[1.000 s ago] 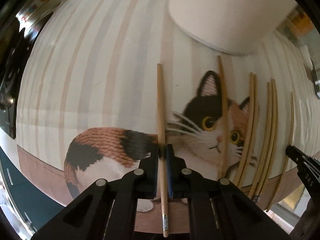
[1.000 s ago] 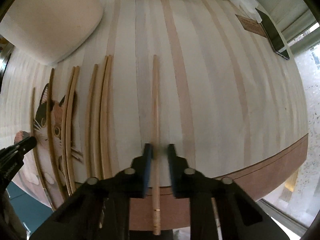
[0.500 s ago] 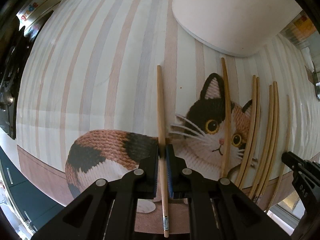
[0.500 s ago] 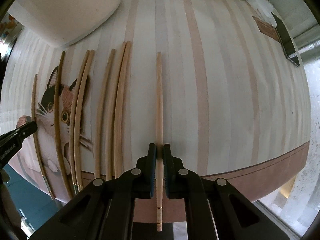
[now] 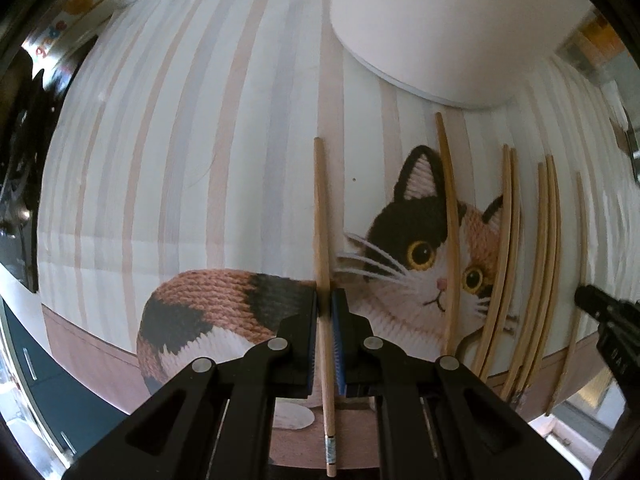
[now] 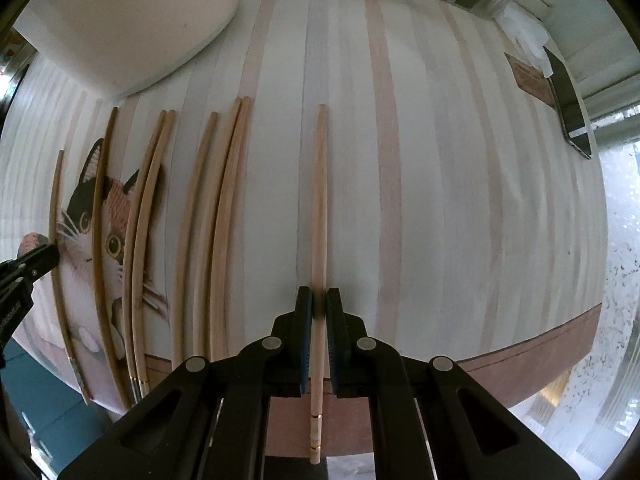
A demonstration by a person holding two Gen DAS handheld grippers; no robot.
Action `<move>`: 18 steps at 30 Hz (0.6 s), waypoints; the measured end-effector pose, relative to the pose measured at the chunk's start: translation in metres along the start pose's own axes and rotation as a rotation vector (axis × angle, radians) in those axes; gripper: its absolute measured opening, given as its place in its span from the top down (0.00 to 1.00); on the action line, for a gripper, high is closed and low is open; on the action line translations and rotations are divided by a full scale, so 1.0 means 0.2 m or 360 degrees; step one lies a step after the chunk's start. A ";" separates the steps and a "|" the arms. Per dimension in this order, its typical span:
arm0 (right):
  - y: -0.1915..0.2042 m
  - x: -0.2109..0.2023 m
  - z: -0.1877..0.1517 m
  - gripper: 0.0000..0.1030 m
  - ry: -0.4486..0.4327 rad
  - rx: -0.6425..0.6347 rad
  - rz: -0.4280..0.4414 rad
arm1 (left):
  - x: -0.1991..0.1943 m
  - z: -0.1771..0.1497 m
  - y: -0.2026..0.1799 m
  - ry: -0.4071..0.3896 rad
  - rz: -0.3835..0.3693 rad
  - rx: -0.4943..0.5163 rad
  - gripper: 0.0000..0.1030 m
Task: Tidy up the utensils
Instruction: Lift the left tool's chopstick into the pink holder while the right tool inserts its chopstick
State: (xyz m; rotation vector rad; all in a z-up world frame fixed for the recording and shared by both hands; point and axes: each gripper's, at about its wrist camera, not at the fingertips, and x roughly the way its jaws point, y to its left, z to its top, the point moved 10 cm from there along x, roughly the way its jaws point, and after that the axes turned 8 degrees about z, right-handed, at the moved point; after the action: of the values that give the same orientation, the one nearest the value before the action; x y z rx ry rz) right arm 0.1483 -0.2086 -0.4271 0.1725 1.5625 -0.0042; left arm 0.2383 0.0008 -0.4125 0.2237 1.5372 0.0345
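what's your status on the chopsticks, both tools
Left tool shut on darker chopstick. Right tool shut on pale chopstick. Six loose chopsticks between.

left claw (image 5: 324, 308) clamped, right claw (image 6: 319, 306) clamped, both level

Chopsticks (image 6: 319, 216): eight total, one in each tongs, six on counter. White container (image 6: 120, 12): one. Phone (image 6: 568, 108): one.

White letters reading roughly "DAS" are printed on the side of the right gripper (image 5: 612, 330) at the edge of the left wrist view, blurred and tilted. The left gripper (image 6: 16, 280) carries similar white print in the right wrist view, too blurred to read. Nothing else is legible.
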 end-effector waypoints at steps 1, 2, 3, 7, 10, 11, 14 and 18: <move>-0.01 0.00 -0.01 0.92 0.0014 -0.0003 0.0002 | 0.00 0.01 0.00 0.0005 -0.0008 0.0005 0.95; -0.02 0.00 0.00 0.92 0.0029 -0.0011 -0.0001 | 0.01 0.03 0.00 0.0007 -0.0013 0.0012 0.95; -0.02 0.00 0.00 0.92 0.0047 -0.0009 0.0000 | 0.01 0.03 -0.01 0.0010 -0.0016 0.0018 0.95; -0.03 0.01 0.06 0.92 0.0078 0.0013 0.0021 | 0.01 0.06 -0.01 0.0001 -0.0010 0.0024 0.95; -0.05 0.01 0.11 0.92 0.0085 0.0012 0.0032 | 0.02 0.06 -0.02 -0.0024 0.0018 0.0024 0.95; -0.06 0.01 0.12 0.93 0.0073 0.0021 0.0039 | 0.01 0.06 -0.02 -0.0036 0.0034 0.0018 0.95; -0.10 0.02 0.15 0.93 0.0029 0.0046 0.0042 | -0.06 0.06 0.00 -0.0103 0.0065 -0.0010 0.95; -0.17 -0.05 0.14 0.93 -0.0064 0.0089 0.0060 | -0.18 0.08 0.06 -0.0211 0.0081 -0.0048 0.96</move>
State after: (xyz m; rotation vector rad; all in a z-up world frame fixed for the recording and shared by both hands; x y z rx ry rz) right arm 0.1727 -0.2455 -0.4203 0.2446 1.5198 -0.0219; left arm 0.2547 0.0047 -0.3738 0.2365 1.3980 0.0814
